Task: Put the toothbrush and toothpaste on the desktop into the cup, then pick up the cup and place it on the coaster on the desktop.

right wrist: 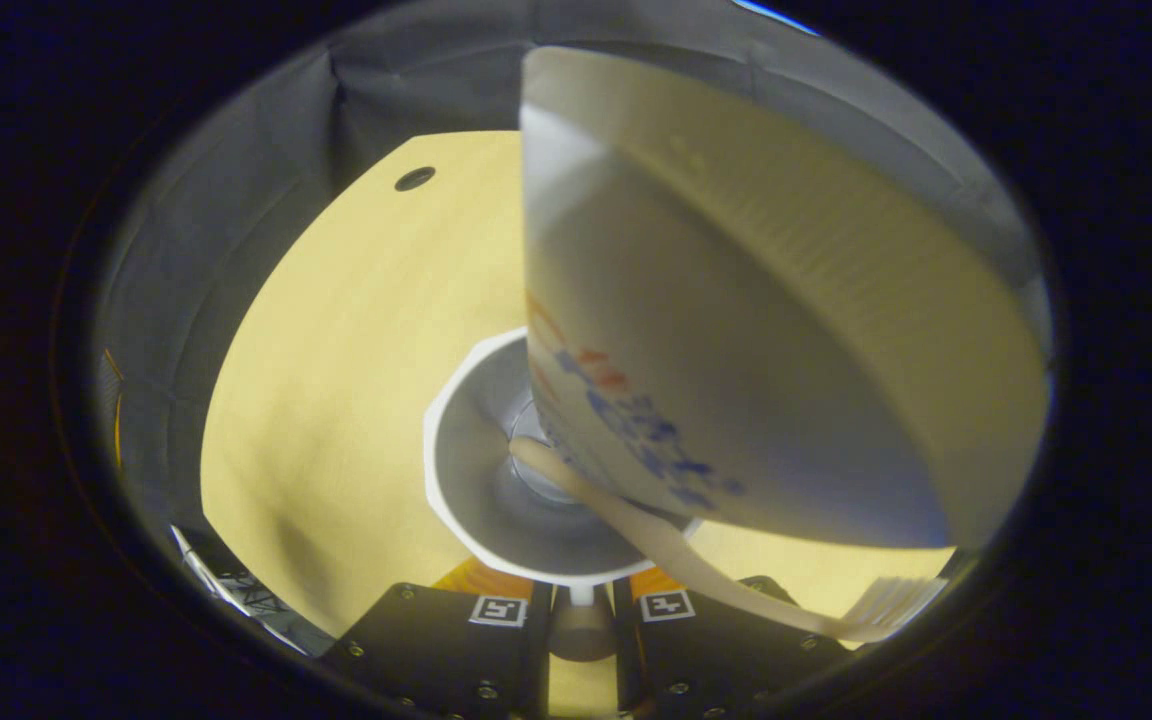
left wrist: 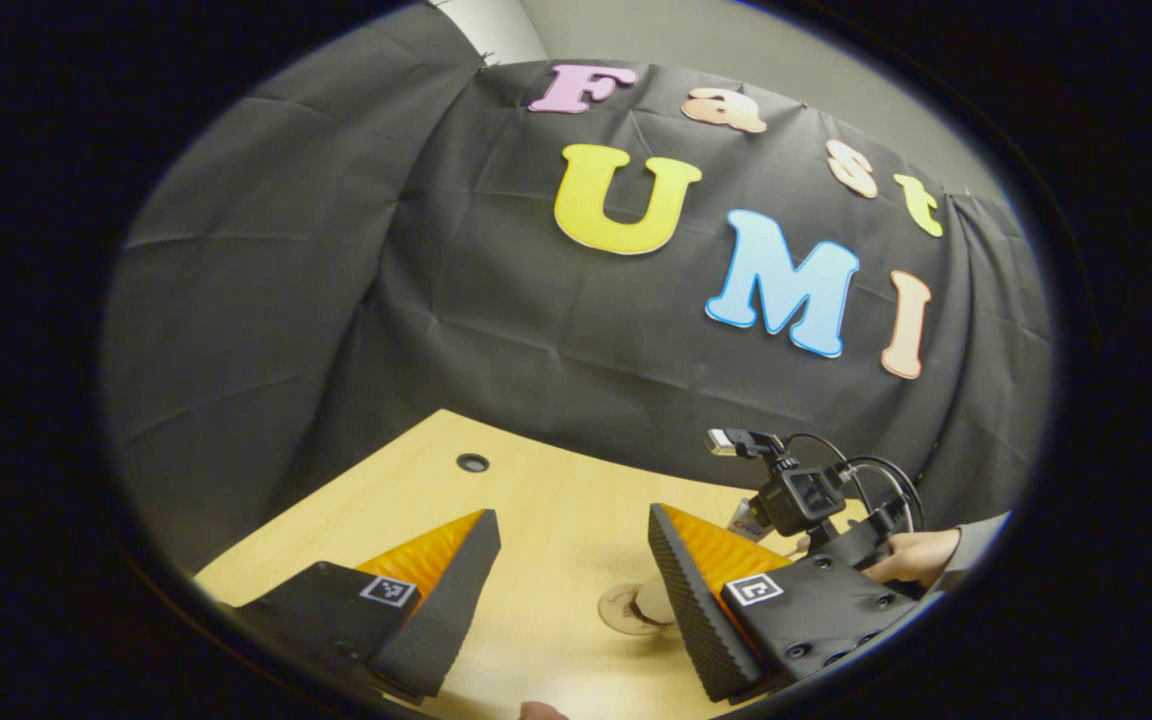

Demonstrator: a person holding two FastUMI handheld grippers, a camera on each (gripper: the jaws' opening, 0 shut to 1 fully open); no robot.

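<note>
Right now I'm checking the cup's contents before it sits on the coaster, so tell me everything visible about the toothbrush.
The toothbrush is pale, plastic-looking, with a slim curved handle. It stands slanted, handle end down in the white cup, bristle head up past the rim. The toothpaste tube leans against it. The right gripper is shut on the cup's rim.

Coaster (left wrist: 626, 608) partly hidden behind left gripper's finger (left wrist: 696, 600). Toothpaste (right wrist: 766, 330) blurred, label unreadable; its lower end hidden inside cup (right wrist: 496, 500).
</note>
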